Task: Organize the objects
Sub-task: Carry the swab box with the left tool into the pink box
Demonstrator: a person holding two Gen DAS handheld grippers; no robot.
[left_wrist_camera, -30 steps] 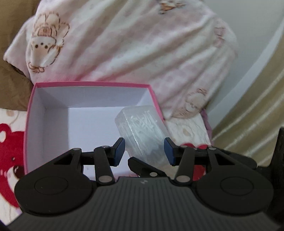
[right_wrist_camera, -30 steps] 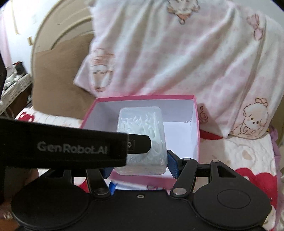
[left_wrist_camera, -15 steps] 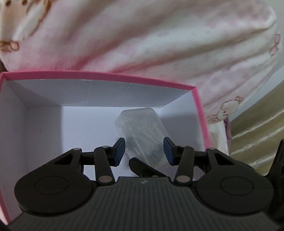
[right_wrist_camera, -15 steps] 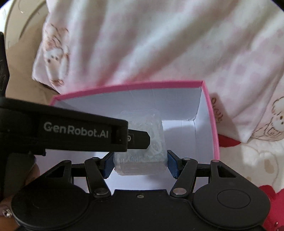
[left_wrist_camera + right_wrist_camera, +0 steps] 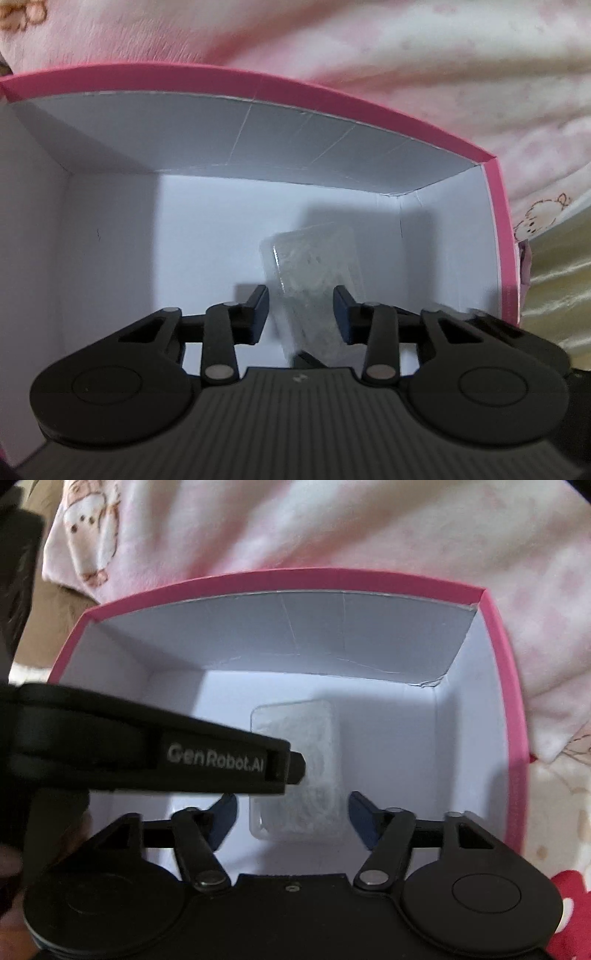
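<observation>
A clear plastic case point(image 5: 295, 768) full of small white pieces stands inside the pink box point(image 5: 498, 701) with a white inside. In the right wrist view my right gripper point(image 5: 291, 818) is open, its blue pads on either side of the case with gaps. In the left wrist view the case point(image 5: 314, 280) stands between the blue pads of my left gripper point(image 5: 301, 317), which is open and not touching it. The left gripper's black body point(image 5: 155, 753) crosses the right wrist view in front of the case.
The pink box rim point(image 5: 258, 77) surrounds both grippers. Behind it lies a pink-and-white blanket point(image 5: 332, 524) with cartoon prints. A brown cushion point(image 5: 37, 602) is at the left. A yellow striped fabric point(image 5: 554, 280) is at the right.
Both grippers moved down into the box with the case. The right gripper's pads opened away from the case, which now stands on the box floor.
</observation>
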